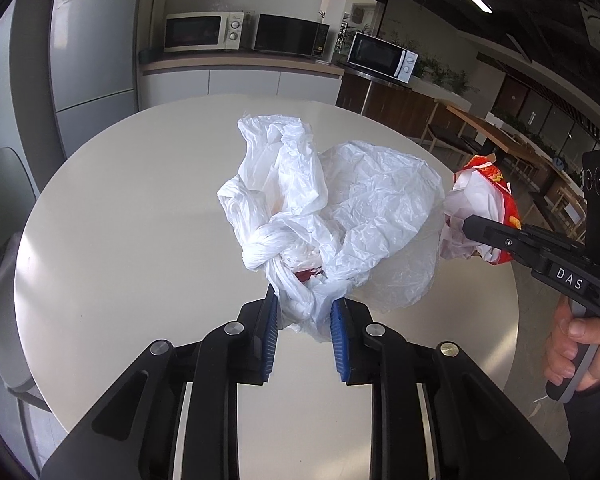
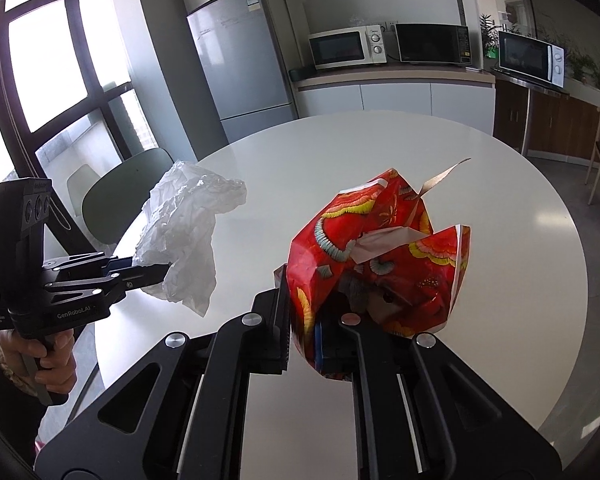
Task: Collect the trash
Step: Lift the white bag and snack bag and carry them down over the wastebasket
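Note:
My left gripper (image 1: 304, 308) is shut on the lower end of a knotted white plastic bag (image 1: 332, 216) and holds it above the round white table (image 1: 140, 240). The bag also shows in the right wrist view (image 2: 184, 240), held by the left gripper (image 2: 156, 272). My right gripper (image 2: 304, 320) is shut on a crumpled red patterned paper bag (image 2: 380, 252) with white paper inside, also lifted over the table (image 2: 500, 200). In the left wrist view the red bag (image 1: 484, 208) and right gripper (image 1: 472, 226) are at the right.
A counter with three microwaves (image 1: 204, 32) stands behind the table, a fridge (image 2: 240, 64) to its left. A green chair (image 2: 124, 192) stands at the table's left side. Wooden tables and chairs (image 1: 500, 136) are far right.

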